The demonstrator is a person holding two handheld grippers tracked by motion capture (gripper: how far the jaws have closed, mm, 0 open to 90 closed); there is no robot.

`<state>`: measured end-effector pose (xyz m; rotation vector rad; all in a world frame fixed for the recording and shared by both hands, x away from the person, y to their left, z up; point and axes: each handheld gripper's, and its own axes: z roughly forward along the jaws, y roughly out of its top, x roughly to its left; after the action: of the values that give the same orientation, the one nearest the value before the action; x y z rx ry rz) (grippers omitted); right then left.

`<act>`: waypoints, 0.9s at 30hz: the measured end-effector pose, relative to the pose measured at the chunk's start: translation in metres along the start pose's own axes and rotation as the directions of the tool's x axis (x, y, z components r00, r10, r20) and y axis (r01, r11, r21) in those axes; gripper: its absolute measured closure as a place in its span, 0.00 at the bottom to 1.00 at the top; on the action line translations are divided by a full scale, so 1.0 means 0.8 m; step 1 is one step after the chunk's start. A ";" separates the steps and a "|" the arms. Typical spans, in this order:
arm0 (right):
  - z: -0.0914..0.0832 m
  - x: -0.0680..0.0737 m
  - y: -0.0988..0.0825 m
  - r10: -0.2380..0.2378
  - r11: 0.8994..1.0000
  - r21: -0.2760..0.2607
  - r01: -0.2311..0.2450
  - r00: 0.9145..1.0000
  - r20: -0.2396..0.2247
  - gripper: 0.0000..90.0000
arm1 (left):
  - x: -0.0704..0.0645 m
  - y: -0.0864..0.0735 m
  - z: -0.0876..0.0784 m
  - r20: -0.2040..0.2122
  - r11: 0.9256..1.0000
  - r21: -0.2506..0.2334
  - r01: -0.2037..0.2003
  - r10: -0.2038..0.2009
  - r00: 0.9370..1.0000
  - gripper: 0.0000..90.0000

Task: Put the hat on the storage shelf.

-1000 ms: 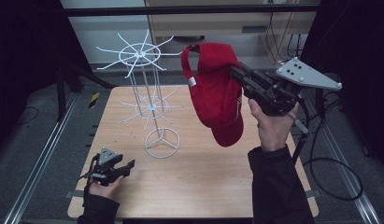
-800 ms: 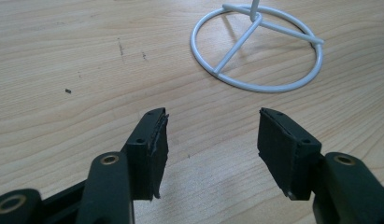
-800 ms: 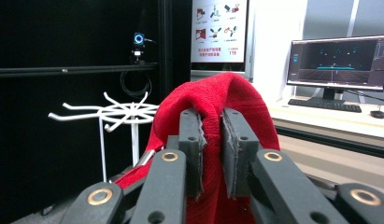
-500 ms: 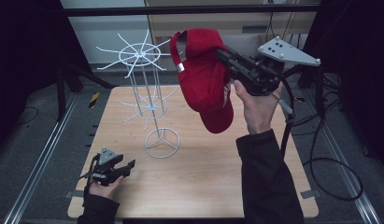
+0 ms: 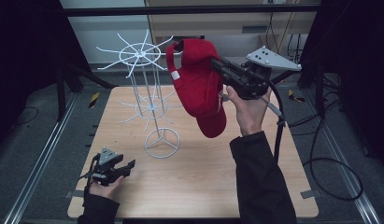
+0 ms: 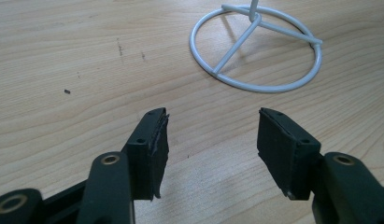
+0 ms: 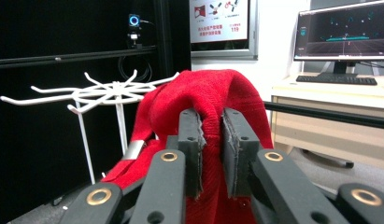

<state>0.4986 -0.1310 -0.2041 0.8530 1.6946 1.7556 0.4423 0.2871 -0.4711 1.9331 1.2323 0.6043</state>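
At the near left corner of the wooden surface (image 5: 199, 182), the left hand-held gripper (image 5: 126, 166) rests low in the person's left hand (image 5: 102, 186), its tips pointing toward the middle of the surface. In the left gripper view its two black jaws stand well apart with bare wood between them and nothing in their grip; the left hand-held gripper (image 6: 212, 140) faces the round foot of the rack, which lies a little ahead and to the right of it.

The white wire rack (image 5: 150, 108) stands on the left half of the surface on a ringed base with three spokes. A thin upright stem carries two tiers of radiating hooks, the upper tier spreading wide above the far edge of the surface.

Just right of the rack's top tier hangs the red cap (image 5: 196, 86), held up in the air and clear of the surface. Its crown is uppermost and its brim hangs down toward the surface; a small white tag shows on the strap side, which faces the rack. The cap is near the upper hooks, but whether it touches one cannot be told.

The right hand-held gripper (image 5: 216, 62) reaches in from the right, raised in the person's right hand (image 5: 249, 108). In the right gripper view its jaws are pressed close together on a fold of the red cap (image 7: 203, 95), clamping the cloth between the pads (image 7: 193, 140).
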 end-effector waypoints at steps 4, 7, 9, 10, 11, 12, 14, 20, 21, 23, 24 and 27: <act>0.001 -0.005 -0.013 0.021 1.000 0.011 -0.021 1.000 -0.003 0.87 | 0.000 0.000 0.000 0.000 1.000 0.002 -0.001 0.001 1.000 0.48; 0.002 -0.009 -0.025 0.038 0.999 0.026 -0.038 0.999 -0.006 0.87 | 0.000 0.000 0.000 -0.001 1.000 0.002 0.000 0.000 1.000 0.48; 0.004 -0.011 -0.032 0.045 0.998 0.040 -0.045 0.999 -0.009 0.87 | 0.000 0.000 0.001 -0.001 1.000 0.003 0.000 0.000 1.000 0.48; 0.005 -0.012 -0.035 0.049 0.998 0.048 -0.049 0.999 -0.008 0.87 | 0.000 0.000 0.001 -0.001 1.000 0.003 0.000 0.000 1.000 0.48; 0.006 -0.012 -0.039 0.052 0.997 0.056 -0.051 0.999 -0.009 0.87 | 0.000 0.000 0.001 -0.001 1.000 0.003 0.000 0.000 1.000 0.48; 0.008 -0.013 -0.042 0.054 0.996 0.066 -0.053 0.998 -0.010 0.87 | 0.000 0.000 0.001 -0.001 1.000 0.003 0.000 0.000 1.000 0.48; 0.011 -0.013 -0.049 0.055 0.995 0.084 -0.054 0.998 -0.012 0.86 | 0.000 0.000 0.001 -0.001 1.000 0.004 -0.002 0.002 1.000 0.48; 0.026 -0.008 -0.068 0.056 0.987 0.151 -0.049 0.998 -0.038 0.85 | 0.000 0.000 0.001 0.000 1.000 0.006 -0.003 0.003 1.000 0.48; 0.030 -0.007 -0.072 0.054 0.986 0.161 -0.047 0.998 -0.040 0.85 | 0.000 0.000 0.001 0.000 1.000 0.006 -0.004 0.004 1.000 0.48; 0.034 -0.005 -0.076 0.052 0.984 0.171 -0.044 0.998 -0.045 0.85 | 0.000 0.000 0.001 0.001 1.000 0.004 -0.003 0.003 1.000 0.48; 0.037 -0.003 -0.079 0.053 0.983 0.176 -0.044 0.997 -0.048 0.84 | 0.000 0.000 0.001 0.000 1.000 0.004 -0.003 0.003 1.000 0.48; 0.043 -0.001 -0.082 0.050 0.982 0.184 -0.039 0.997 -0.053 0.84 | 0.000 0.000 0.001 0.001 1.000 0.004 -0.003 0.003 1.000 0.48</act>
<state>0.5224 -0.1057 -0.2696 0.9344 1.9109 1.6868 0.4427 0.2868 -0.4715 1.9389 1.2314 0.6022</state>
